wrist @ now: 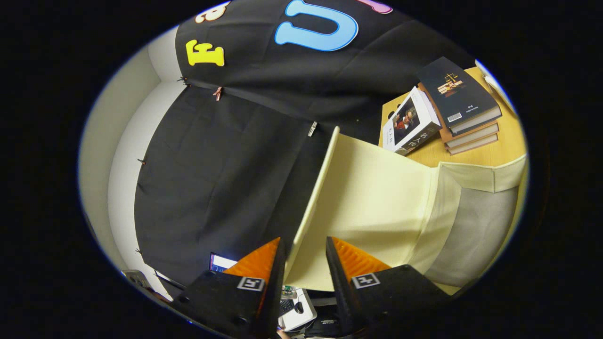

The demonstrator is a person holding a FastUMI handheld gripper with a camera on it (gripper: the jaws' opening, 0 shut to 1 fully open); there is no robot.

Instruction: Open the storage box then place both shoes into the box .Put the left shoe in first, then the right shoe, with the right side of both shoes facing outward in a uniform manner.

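- Storage box: pale cream, standing on the table, seen at a steep tilt from the gripper view; its inside shows a grey lining.
- Lid of the box: cream panel, raised and swung open; its near edge passes between the two fingers of the gripper.
- Gripper: fingers set a narrow way apart, one on each side of the lid's edge. Whether both fingers press on the lid I cannot tell, since a gap shows by the right finger.
- Table: light wood top, carrying the box and the books beyond it.
- Stack of books: four dark-covered volumes piled beyond the box, on the table's far part.
- Single book: white cover with a portrait, leaning against the stack on the side toward the lid.
- Black cloth: booth wall behind the lid, held with small clips.
- White wall: plain surface beside the cloth.
- Cluttered desk items: small pale objects below the fingers, too unclear to name.
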